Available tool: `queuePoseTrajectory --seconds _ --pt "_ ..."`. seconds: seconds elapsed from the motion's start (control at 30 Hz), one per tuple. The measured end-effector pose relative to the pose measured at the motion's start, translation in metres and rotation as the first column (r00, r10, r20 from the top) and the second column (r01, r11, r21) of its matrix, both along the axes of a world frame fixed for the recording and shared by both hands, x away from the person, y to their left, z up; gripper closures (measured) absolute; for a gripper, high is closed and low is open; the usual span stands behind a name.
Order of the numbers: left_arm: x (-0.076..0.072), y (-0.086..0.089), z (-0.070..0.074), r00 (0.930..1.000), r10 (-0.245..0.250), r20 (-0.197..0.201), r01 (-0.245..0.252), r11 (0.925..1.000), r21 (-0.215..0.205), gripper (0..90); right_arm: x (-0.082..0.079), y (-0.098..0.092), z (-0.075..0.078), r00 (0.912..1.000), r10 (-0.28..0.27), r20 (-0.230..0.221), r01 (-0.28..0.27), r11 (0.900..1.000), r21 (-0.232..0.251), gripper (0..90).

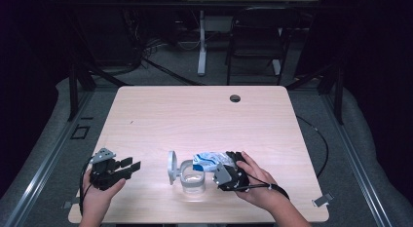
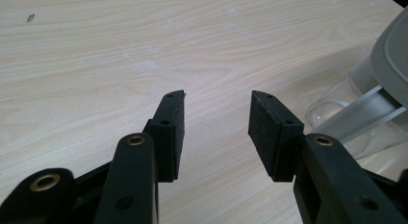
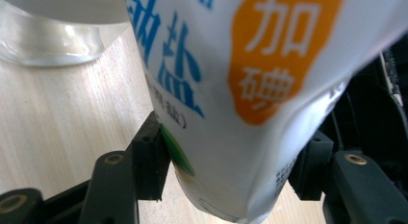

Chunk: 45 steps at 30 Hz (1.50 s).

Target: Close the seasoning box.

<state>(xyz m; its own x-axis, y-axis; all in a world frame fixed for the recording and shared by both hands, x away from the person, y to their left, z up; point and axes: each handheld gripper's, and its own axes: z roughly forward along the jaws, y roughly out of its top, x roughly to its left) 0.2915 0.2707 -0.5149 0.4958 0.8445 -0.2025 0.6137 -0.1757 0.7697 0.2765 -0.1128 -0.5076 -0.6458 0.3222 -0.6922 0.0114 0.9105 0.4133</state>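
A clear glass jar (image 1: 193, 178) stands near the table's front edge with its grey hinged lid (image 1: 172, 167) swung open to the left. My right gripper (image 1: 233, 159) is shut on a white salt bag (image 1: 209, 160) with blue and orange print, holding it tilted over the jar's right rim. In the right gripper view the bag (image 3: 250, 89) sits pinched between both pads, with the jar (image 3: 53, 36) beyond it. My left gripper (image 1: 131, 164) rests left of the jar, open with nothing between its jaws. The left gripper view has the gripper (image 2: 216, 99) over bare wood, with the jar (image 2: 332, 106) and lid (image 2: 392, 56) at the right edge.
The light wooden table (image 1: 195, 115) has a cable hole (image 1: 235, 98) near its far edge. A black chair (image 1: 255, 37) and a desk leg (image 1: 201, 42) stand on the floor beyond the table. A cable (image 1: 321, 144) trails off the right side.
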Motion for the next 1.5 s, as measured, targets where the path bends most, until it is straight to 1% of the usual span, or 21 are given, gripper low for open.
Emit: queuePoseTrajectory --seconds 0.07,0.13,0.17,0.27,0.3,0.4,0.47,0.5,0.6,0.63,0.67,0.7,0.73,0.77,0.83,1.0,1.03,1.07,1.23,1.3,1.5 --pt "0.0 0.0 0.0 1.0 0.0 -0.002 0.0 1.0 0.001 57.4 0.0 0.001 -0.002 0.9999 -0.002 0.01 0.003 1.0 -0.027 42.2" --pt "0.0 0.0 0.0 1.0 -0.002 -0.006 0.002 1.0 0.003 57.3 0.0 0.001 -0.003 1.0 -0.004 0.008 0.004 0.999 -0.034 42.3" --pt "0.0 0.0 0.0 1.0 -0.002 -0.006 0.002 1.0 0.002 57.3 0.001 0.002 -0.004 0.9998 0.0 0.02 0.002 0.998 -0.057 42.3" --pt "0.0 0.0 0.0 1.0 -0.001 -0.007 0.001 1.0 0.002 57.4 0.002 0.002 -0.006 0.9997 -0.001 0.023 0.003 0.998 -0.064 42.4" --pt "0.0 0.0 -0.001 1.0 0.002 -0.004 -0.002 1.0 0.0 57.4 0.003 0.002 -0.007 0.9996 0.0 0.028 0.002 0.997 -0.083 42.4" --pt "0.0 0.001 -0.001 1.0 0.007 -0.003 -0.007 1.0 -0.007 57.4 0.005 0.002 -0.008 0.9993 -0.005 0.038 0.009 0.994 -0.107 42.4" --pt "0.0 0.001 -0.001 1.0 0.006 -0.005 -0.006 1.0 -0.006 57.5 0.005 0.002 -0.008 0.9992 -0.005 0.04 0.01 0.994 -0.11 42.4" --pt "0.0 0.002 -0.001 1.0 0.003 -0.009 -0.003 1.0 -0.003 57.5 0.006 0.002 -0.009 0.9986 -0.01 0.052 0.017 0.991 -0.132 42.4" --pt "0.0 0.002 -0.001 1.0 0.003 -0.009 -0.003 1.0 -0.003 57.5 0.006 0.002 -0.01 0.9983 -0.009 0.057 0.017 0.989 -0.145 42.4" --pt "0.001 0.002 -0.001 0.9999 0.004 -0.01 -0.004 1.0 -0.004 57.5 0.005 0.001 -0.008 0.9968 -0.016 0.078 0.031 0.98 -0.196 42.4" --pt "0.001 0.002 -0.001 0.9999 0.004 -0.01 -0.004 1.0 -0.004 57.5 0.005 0.001 -0.008 0.9968 -0.016 0.078 0.031 0.98 -0.196 42.4" --pt "0.001 0.002 -0.001 0.9999 0.004 -0.01 -0.004 1.0 -0.003 57.5 0.006 0.002 -0.013 0.9975 0.001 0.071 0.009 0.99 -0.142 42.4" --pt "0.001 0.002 -0.001 0.9999 0.004 -0.01 -0.004 1.0 -0.003 57.5 0.006 0.002 -0.01 0.9966 -0.008 0.081 0.023 0.981 -0.191 42.4" --pt "0.001 0.002 -0.001 0.9999 0.003 -0.01 -0.003 1.0 -0.002 57.5 0.005 0.002 -0.009 0.9959 -0.015 0.089 0.034 0.975 -0.218 42.4" --pt "0.0 0.002 -0.001 0.9999 0.003 -0.01 -0.003 1.0 -0.001 57.5 0.005 0.002 -0.01 0.9959 -0.012 0.089 0.031 0.977 -0.212 42.4" --pt "0.001 0.002 -0.001 0.9999 0.003 -0.01 -0.003 1.0 0.001 57.5 0.004 0.004 -0.01 0.995 -0.003 0.1 0.028 0.97 -0.244 42.6" --pt "0.0 0.002 -0.001 0.9999 0.003 -0.01 -0.003 1.0 0.002 57.5 0.005 0.005 -0.014 0.9957 0.006 0.092 0.012 0.981 -0.195 42.6" --pt "0.0 0.002 -0.001 0.9999 0.003 -0.01 -0.003 1.0 0.002 57.5 0.004 0.005 -0.013 0.9955 0.003 0.095 0.017 0.978 -0.209 42.6" --pt "0.0 0.002 -0.001 1.0 0.004 -0.008 -0.004 1.0 0.0 57.5 0.005 0.006 -0.013 0.9942 0.006 0.108 0.017 0.976 -0.216 42.7" --pt "0.001 0.002 -0.001 1.0 0.005 -0.008 -0.005 1.0 -0.001 57.5 0.004 0.006 -0.012 0.9933 0.009 0.115 0.018 0.972 -0.232 42.6" --pt "0.0 0.003 -0.001 0.9999 0.008 -0.01 -0.009 1.0 -0.005 57.5 0.004 0.007 -0.012 0.9927 0.018 0.12 0.011 0.971 -0.238 42.7"
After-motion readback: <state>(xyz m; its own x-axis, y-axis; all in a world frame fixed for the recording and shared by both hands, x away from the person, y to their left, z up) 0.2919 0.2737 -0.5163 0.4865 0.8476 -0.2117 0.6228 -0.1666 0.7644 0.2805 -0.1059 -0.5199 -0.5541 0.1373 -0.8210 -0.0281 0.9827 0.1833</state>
